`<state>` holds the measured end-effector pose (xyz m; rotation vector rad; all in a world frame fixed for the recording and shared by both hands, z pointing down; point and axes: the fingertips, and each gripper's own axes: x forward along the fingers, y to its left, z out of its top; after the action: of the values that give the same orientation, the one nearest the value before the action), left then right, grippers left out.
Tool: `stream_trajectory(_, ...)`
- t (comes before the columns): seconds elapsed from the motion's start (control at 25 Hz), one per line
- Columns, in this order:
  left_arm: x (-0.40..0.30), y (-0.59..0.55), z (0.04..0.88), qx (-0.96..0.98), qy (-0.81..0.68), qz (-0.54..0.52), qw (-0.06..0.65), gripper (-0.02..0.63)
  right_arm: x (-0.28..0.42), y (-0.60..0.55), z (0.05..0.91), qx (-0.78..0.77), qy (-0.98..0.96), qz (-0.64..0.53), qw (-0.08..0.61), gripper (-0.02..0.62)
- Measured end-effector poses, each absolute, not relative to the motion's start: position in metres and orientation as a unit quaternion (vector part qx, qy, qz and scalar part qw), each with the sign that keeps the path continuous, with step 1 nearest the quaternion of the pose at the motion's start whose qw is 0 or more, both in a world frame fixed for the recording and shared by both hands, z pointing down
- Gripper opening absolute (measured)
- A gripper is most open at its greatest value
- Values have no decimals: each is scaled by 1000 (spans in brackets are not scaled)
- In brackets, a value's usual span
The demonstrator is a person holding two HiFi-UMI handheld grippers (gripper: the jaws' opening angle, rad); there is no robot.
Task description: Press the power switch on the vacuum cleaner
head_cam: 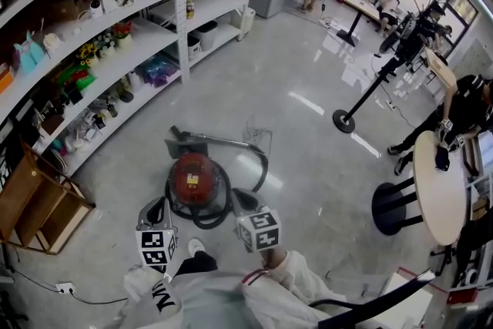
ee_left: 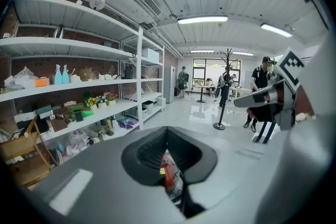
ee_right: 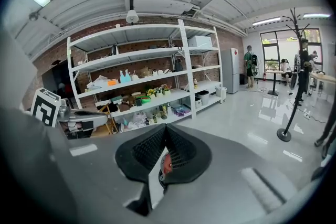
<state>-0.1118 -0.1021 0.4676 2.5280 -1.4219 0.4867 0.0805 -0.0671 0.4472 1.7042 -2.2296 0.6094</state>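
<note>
A red canister vacuum cleaner point(head_cam: 196, 176) stands on the pale floor, its black hose point(head_cam: 259, 166) looping round it and its floor nozzle point(head_cam: 185, 142) lying just beyond. My left gripper point(head_cam: 157, 206) hangs above the floor at the vacuum's near left, my right gripper point(head_cam: 241, 201) at its near right. Both are shut and hold nothing. In the left gripper view, only a red sliver of the vacuum point(ee_left: 168, 174) shows through the slit of the left gripper point(ee_left: 167, 162). The right gripper point(ee_right: 163, 160) likewise frames a red patch of the vacuum point(ee_right: 166, 165).
White shelving point(head_cam: 115, 50) full of small items runs along the left. A wooden crate point(head_cam: 38, 212) sits at the near left. A black coat stand point(head_cam: 362, 100), a round table point(head_cam: 439, 193) and seated people are to the right. A wall socket point(head_cam: 63, 288) is on the floor.
</note>
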Motion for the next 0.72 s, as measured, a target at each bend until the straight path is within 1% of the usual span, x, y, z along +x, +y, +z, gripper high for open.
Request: stream_trajectory(0.72, -88, 0, 453, 848, -500, 162, 76, 0, 108, 29, 443, 578, -783, 200, 112, 2)
